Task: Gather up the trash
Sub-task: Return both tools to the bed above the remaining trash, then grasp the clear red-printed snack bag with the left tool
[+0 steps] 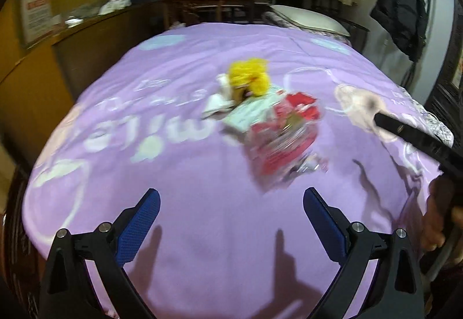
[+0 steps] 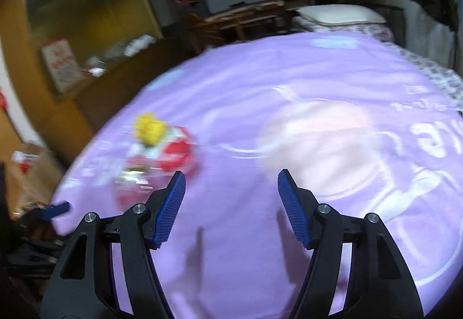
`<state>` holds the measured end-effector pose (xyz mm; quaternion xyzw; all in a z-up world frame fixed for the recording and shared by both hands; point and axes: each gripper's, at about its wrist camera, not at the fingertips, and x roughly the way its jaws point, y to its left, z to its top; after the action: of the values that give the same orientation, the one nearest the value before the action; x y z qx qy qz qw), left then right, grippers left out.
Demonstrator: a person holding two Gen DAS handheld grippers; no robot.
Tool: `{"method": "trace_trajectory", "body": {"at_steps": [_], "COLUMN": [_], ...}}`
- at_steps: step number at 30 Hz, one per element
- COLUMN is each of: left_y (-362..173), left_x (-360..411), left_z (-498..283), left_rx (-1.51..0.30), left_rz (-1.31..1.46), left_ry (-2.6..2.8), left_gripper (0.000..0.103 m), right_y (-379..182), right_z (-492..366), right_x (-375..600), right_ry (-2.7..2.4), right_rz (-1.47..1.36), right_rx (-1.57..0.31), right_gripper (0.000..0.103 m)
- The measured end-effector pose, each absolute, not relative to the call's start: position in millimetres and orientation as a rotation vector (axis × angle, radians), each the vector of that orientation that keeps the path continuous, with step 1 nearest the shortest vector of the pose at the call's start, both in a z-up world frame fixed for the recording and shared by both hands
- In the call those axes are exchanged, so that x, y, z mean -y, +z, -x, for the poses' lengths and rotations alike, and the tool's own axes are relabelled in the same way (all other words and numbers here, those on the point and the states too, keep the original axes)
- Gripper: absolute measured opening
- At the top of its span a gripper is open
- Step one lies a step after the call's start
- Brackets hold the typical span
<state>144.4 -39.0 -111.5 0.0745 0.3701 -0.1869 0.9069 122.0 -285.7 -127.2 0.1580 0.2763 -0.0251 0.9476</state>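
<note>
The trash lies in one heap: a crumpled yellow bag (image 1: 249, 74), white paper (image 1: 220, 100), and red-and-clear plastic wrappers (image 1: 285, 134), touching each other.

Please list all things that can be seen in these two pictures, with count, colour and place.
Purple printed bed cover: one, lilac with white letters, spread over the bed.
Crumpled yellow fluffy piece: one, yellow, far end of the trash pile.
Red and clear plastic wrappers: blurred, count unclear, mid-cover.
White crumpled paper: one, left of the pile.
White pillow: one, head of bed.
Dark hanging jacket: one, right wall.
Left gripper: open, empty, above cover.
Right gripper: open, empty.
</note>
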Motion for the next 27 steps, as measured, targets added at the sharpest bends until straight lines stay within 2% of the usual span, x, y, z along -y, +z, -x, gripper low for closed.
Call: {"method": "trace_trajectory", "body": {"at_steps": [4, 7, 11, 22, 27], "left_y": [-115.7, -119.8, -123.8, -121.1, -113.4], "left_x": [70.2, 86.5, 94.2, -9.1, -8.5], "left_z": [-166.5, -182.3, -199.9, -189.3, -178.1], "left_rx": [-0.767, -0.778, -0.782, -0.811, -0.784], "left_rz": [-0.142, -0.132, -0.129, -0.096, -0.056], "left_ry": [-0.441, -0.468, -0.442, -0.228, -0.300], "left_gripper": [0.097, 0.097, 0.097, 0.097, 0.097], "right_y": [-142.1, -149.5, -150.9, -151.1, -151.4], "right_z": [-127.9, -129.6, -132.3, -130.5, -130.6], "right_x": [305.2, 309.3, 304.7, 305.0, 305.5], "right_ry": [-0.076, -0.048, -0.039, 0.010, 0.011], "right_rz": [-0.374, -0.430, -0.397, -0.424, -0.431], "right_rx": [-0.581, -0.602, -0.610, -0.597, -0.597], "right_gripper": [0.073, 0.073, 0.079, 0.083, 0.083]}}
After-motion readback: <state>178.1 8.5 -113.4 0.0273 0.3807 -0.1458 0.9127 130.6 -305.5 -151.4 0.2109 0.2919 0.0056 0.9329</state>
